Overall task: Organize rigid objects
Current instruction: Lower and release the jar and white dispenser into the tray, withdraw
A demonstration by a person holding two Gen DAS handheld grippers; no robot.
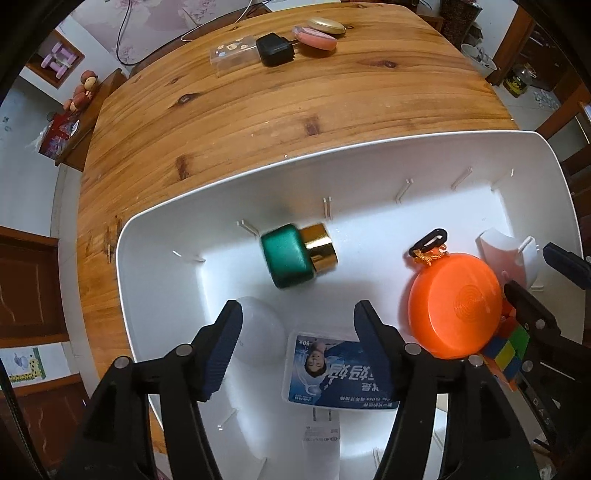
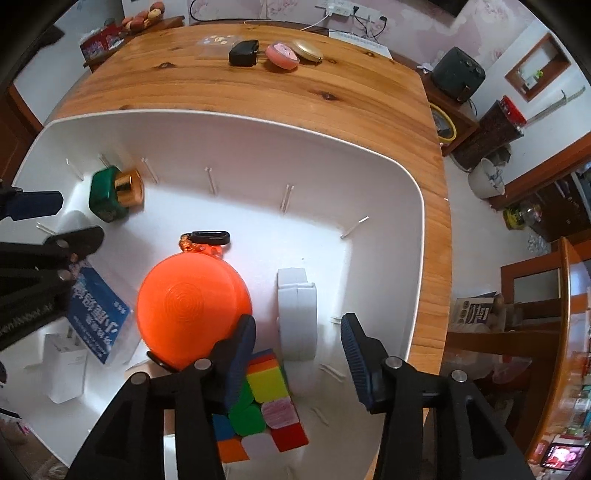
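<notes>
A white bin (image 1: 207,184) on the wooden table holds several items. A green jar with a gold lid (image 1: 288,258) lies on its side near the far wall, slightly blurred. My left gripper (image 1: 298,314) hangs open above a blue-labelled clear box (image 1: 332,373), with nothing between its fingers. An orange round case (image 2: 188,306) with a black clip leans beside a colourful puzzle cube (image 2: 266,402). My right gripper (image 2: 298,325) is open over a white curved holder (image 2: 297,317), its left finger next to the case and cube, gripping nothing.
Also in the bin are a white charger (image 2: 66,365) and a white rounded object (image 1: 258,332). At the far end of the table (image 1: 258,122) lie a black adapter (image 1: 275,50), a pink case (image 1: 316,38), a gold case (image 1: 327,26) and a clear box (image 1: 232,55).
</notes>
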